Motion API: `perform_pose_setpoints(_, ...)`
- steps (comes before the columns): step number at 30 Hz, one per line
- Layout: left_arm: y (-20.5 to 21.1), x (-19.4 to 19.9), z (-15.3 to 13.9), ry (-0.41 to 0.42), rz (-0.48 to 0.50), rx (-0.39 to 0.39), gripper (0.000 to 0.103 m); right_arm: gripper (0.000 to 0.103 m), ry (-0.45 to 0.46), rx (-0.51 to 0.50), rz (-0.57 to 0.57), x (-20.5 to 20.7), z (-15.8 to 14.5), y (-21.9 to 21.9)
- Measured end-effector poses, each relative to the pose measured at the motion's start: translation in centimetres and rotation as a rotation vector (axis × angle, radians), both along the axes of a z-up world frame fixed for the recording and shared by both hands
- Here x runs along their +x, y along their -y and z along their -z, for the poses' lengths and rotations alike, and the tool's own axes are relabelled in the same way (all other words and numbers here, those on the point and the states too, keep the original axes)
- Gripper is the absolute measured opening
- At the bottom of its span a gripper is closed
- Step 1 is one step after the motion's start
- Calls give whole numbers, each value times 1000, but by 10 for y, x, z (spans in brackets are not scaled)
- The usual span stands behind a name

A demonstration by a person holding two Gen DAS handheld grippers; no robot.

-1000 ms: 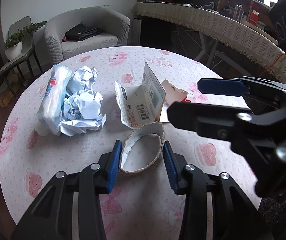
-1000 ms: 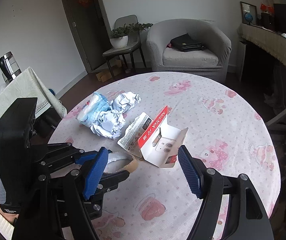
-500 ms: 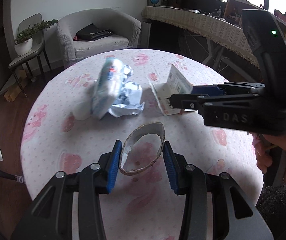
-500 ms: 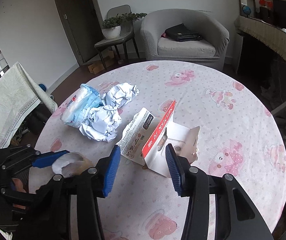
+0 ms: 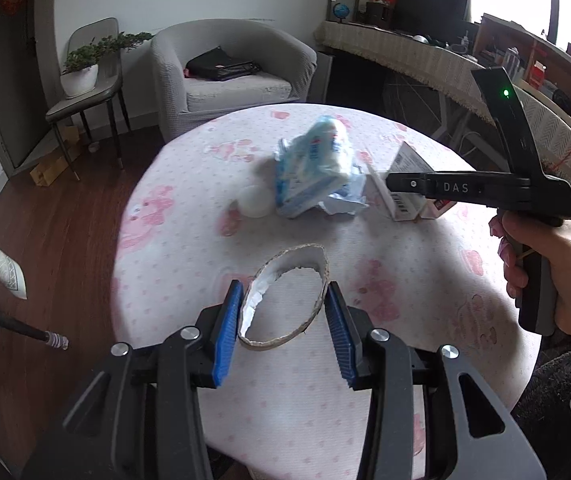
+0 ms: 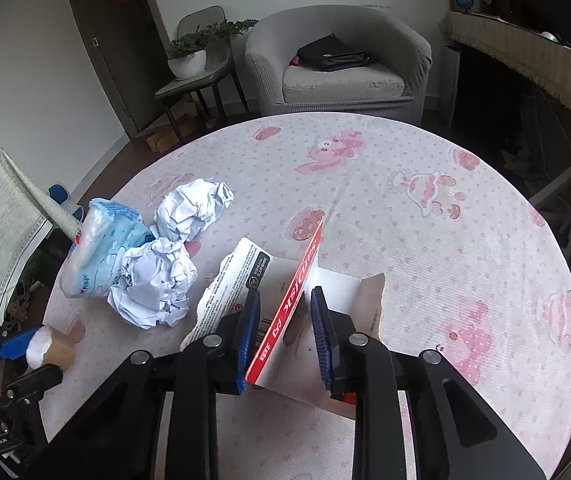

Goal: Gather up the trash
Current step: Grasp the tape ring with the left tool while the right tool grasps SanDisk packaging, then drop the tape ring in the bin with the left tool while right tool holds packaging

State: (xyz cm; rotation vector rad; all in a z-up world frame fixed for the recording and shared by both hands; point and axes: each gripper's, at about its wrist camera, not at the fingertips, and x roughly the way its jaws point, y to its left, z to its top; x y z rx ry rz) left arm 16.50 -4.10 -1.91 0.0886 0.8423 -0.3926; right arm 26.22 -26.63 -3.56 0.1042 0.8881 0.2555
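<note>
My left gripper (image 5: 283,330) is shut on a squashed cardboard tape roll (image 5: 285,300) and holds it above the near edge of the round table (image 5: 405,380). It also shows in the right wrist view (image 6: 51,346) at the lower left. My right gripper (image 6: 285,338) straddles the upright red flap of a torn white-and-red card package (image 6: 297,292); the jaws are narrowed and the left pad touches the flap. Two crumpled paper balls (image 6: 153,280) and a blue-white tissue pack (image 6: 97,248) lie left of the package.
The table has a pink cartoon-print cloth (image 6: 445,240). A small white ball-like object (image 5: 254,203) lies by the tissue pack. A grey armchair (image 6: 337,64) with a black bag and a chair with a potted plant (image 6: 189,60) stand beyond the table.
My left gripper lifted the tape roll and drew back toward the table's near-left edge. My right gripper moved in on the card package and its jaws narrowed around the red flap.
</note>
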Motion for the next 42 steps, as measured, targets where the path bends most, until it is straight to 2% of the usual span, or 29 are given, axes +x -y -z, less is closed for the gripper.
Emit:
perform_pose_setpoints(2, -10, -2, -1, 1, -13, -5, 45, 13, 0, -6, 3, 2, -1, -1)
perform_pose_setpoints(3, -15, -2, -2, 3, -21, -6, 45, 4, 2, -5, 4, 2, -1, -1)
perform_pose_setpoints(4, -19, -3, -3, 4, -28, -6, 45, 3, 6, -10, 7, 2, -3, -2)
perform_pose_setpoints(10, -51, -6, -9, 17, -94, -22, 45, 2, 64, -51, 13, -2, -22, -11)
perform_pose_setpoints(17, -86, -12, -14, 33, -172, -27, 45, 2, 157, -20, 11, -14, -58, -21)
perform_pose_setpoints(23, -118, -16, -3, 13, -236, -8, 45, 2, 218, 6, -32, -27, -83, -43)
perform_pose_setpoints(32, -165, -21, 31, -63, -337, 4, 44, 2, 251, 85, -185, -39, -104, -97)
perform_pose_setpoints(42, -197, -19, 77, -179, -382, 54, 44, 2, 184, 101, -406, -45, -88, -186)
